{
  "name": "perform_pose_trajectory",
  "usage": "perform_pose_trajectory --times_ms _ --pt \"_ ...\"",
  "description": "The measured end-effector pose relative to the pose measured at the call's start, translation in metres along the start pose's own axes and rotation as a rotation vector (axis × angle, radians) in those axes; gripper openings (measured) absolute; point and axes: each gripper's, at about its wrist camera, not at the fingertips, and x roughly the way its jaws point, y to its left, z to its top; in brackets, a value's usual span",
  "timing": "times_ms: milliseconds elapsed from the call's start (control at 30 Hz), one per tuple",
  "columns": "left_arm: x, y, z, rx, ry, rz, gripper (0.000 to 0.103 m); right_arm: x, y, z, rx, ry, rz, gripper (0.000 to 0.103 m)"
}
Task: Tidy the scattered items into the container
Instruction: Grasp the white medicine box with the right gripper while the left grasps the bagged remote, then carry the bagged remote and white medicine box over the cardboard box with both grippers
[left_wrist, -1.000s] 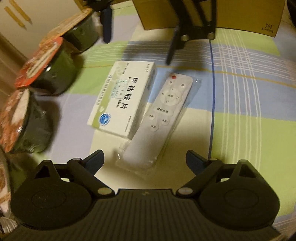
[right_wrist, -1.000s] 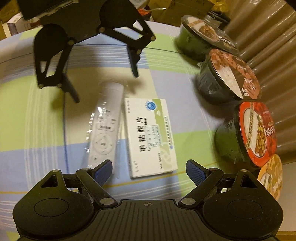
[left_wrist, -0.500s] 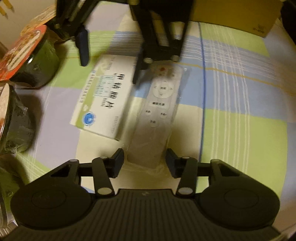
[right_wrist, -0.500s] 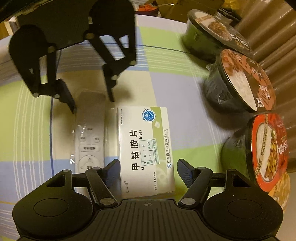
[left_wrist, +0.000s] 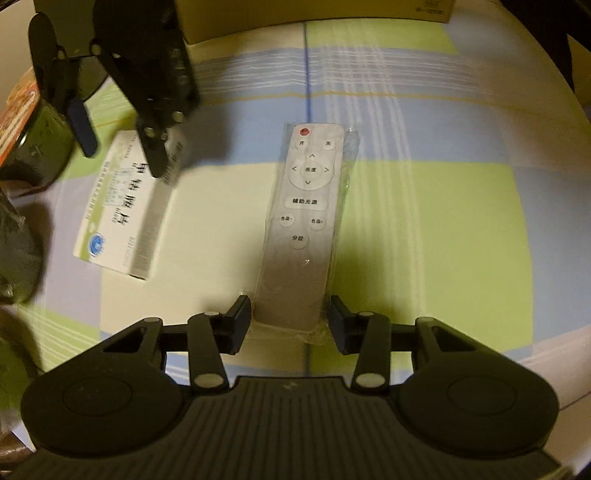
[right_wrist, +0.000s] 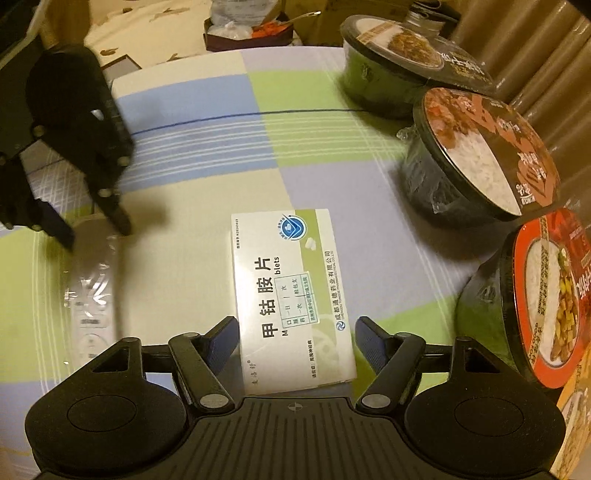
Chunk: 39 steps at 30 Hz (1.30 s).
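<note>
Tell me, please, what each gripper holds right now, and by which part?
Nothing yet: left gripper straddles the bagged white remote's near end; right gripper straddles the white medicine box.

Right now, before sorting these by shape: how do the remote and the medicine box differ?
The remote is long, narrow and grey-white, sealed in a clear plastic sleeve; the medicine box is a wider, flat, white-and-green carton, unwrapped. The remote carries buttons, the box printed text. The left gripper straddles the remote's end; the right gripper straddles the box. Both lie flat on the checked cloth.
</note>
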Motion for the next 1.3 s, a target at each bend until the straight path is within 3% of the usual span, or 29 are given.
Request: perform_pose_trajectory --times_ms 367,400,500,833,967,1100,1300 --pt "-0.006 -0.013 -0.011 0.021 -0.001 -0.002 0.040 0.021 0.003 0.015 0.012 0.050 0.040 0.088" --pt "-0.005 -0.014 -0.011 0.022 -0.002 0.000 0.040 0.022 0.002 0.016 0.029 0.058 0.049 0.073" --pt "-0.005 -0.016 -0.011 0.023 -0.003 0.008 0.040 0.021 0.008 0.014 0.024 0.087 0.051 0.073" --pt "-0.011 -0.046 -0.007 0.023 0.013 0.044 0.040 -0.005 0.077 -0.037 -0.039 0.210 0.072 0.073" --pt "-0.014 -0.071 -0.004 -0.052 0.004 0.041 0.040 -0.019 0.119 -0.064 -0.028 0.287 0.054 0.073" --pt "-0.020 -0.105 0.000 -0.172 -0.018 0.028 0.040 -0.034 0.158 -0.090 0.097 0.365 0.012 0.073" --pt "-0.031 -0.160 0.011 -0.314 -0.018 0.012 0.041 -0.066 0.219 -0.124 0.321 0.362 0.002 0.073"
